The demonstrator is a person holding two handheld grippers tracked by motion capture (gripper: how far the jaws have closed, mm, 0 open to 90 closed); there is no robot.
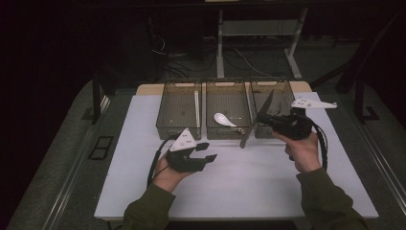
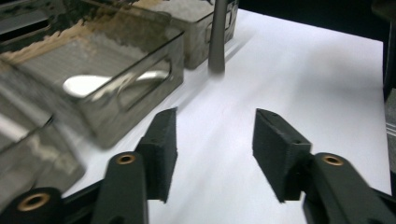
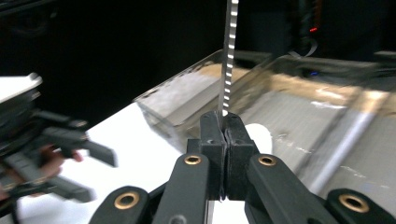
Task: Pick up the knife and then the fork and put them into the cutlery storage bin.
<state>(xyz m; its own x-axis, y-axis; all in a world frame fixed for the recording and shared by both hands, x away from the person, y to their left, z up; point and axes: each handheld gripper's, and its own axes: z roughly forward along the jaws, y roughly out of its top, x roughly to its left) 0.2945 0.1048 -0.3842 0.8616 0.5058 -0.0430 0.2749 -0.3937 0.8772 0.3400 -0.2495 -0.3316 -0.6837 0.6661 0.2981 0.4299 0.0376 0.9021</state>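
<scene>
Knife (image 3: pixel 228 56): we judge it stiff, thin, slippery; serrated blade rises from the right gripper (image 3: pixel 224 122), whose jaws clench it.
Hold: we'd grip flat sides.
Left gripper (image 2: pixel 215 156): released, empty.

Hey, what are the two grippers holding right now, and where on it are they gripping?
The right gripper pinches a knife across its serrated blade. The left gripper is open and holds nothing.

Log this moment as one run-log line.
right claw: shut on knife, lifted near right bin | left claw: open, holding nothing, over table | spoon: in middle bin
</scene>
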